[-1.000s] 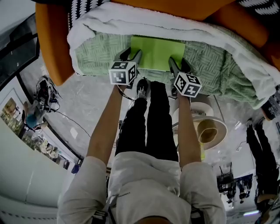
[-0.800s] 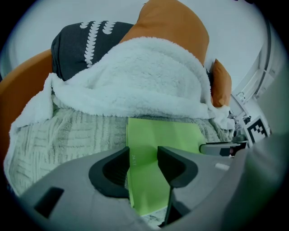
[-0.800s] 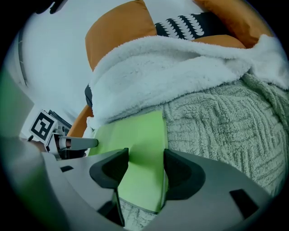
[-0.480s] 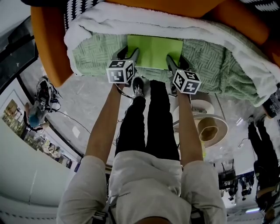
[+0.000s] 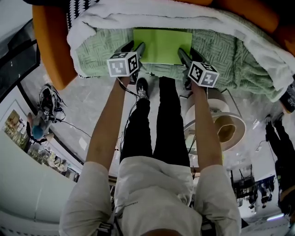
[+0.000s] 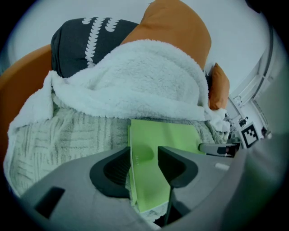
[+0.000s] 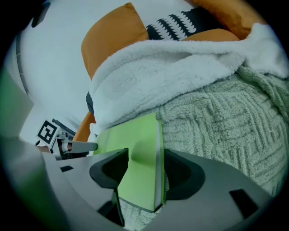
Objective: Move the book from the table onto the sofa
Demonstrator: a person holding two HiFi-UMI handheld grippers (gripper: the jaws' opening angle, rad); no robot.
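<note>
The light green book [image 5: 162, 45] lies flat on the green knit throw [image 5: 101, 53] that covers the sofa seat. My left gripper [image 5: 133, 47] is at the book's left edge and my right gripper [image 5: 188, 54] at its right edge. In the left gripper view, the jaws [image 6: 144, 160] stand apart, with the book's spine edge [image 6: 167, 135] in the gap. The right gripper view shows the same: its jaws [image 7: 146, 160] stand apart around the book's page edge [image 7: 131, 135]. No pad presses on the cover.
A white fleece blanket [image 5: 138, 16] is bunched behind the book, against the orange sofa [image 5: 50, 46] and a black-and-white cushion [image 5: 80, 9]. A round white side table [image 5: 221, 124] with a tan bowl-like thing stands to the right of my legs on the marble floor.
The head view has shifted, so sofa, book and grippers sit a little higher in the picture. The book lies still and both grippers stay at its sides.
</note>
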